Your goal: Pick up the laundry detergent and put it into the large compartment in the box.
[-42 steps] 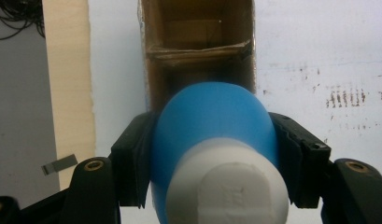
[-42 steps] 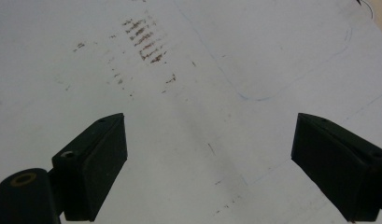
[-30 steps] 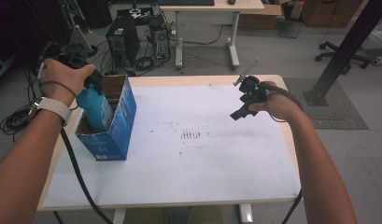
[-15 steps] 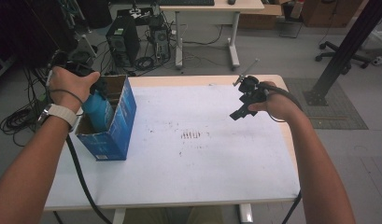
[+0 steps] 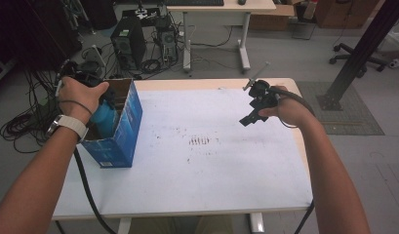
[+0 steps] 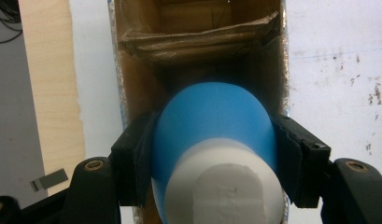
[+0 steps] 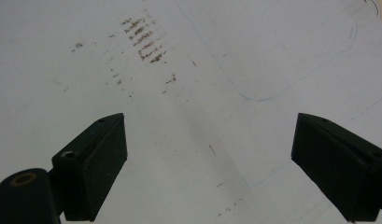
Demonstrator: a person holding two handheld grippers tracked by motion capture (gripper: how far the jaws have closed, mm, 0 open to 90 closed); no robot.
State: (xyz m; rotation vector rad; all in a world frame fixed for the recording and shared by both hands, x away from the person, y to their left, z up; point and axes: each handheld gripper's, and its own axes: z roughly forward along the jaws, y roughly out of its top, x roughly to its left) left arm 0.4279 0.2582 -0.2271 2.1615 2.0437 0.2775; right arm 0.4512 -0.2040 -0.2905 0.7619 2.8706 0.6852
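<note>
A blue bottle with a white cap sits between the pads of my left gripper, which is shut on it. The bottle hangs partly inside an open blue cardboard box at the left end of the white table. The box's brown inner walls surround the bottle's lower end. A person's left hand covers most of the left gripper. My right gripper hovers over the table's right side. Its jaws stand wide open with nothing between them.
Dark scuff marks stain the table's middle. Behind the table stand a desk, computer towers and tangled cables on the floor. A black post rises at the right.
The left hand has sunk, taking the blue bottle deeper into the box. The right hand and its gripper have stayed where they were.
</note>
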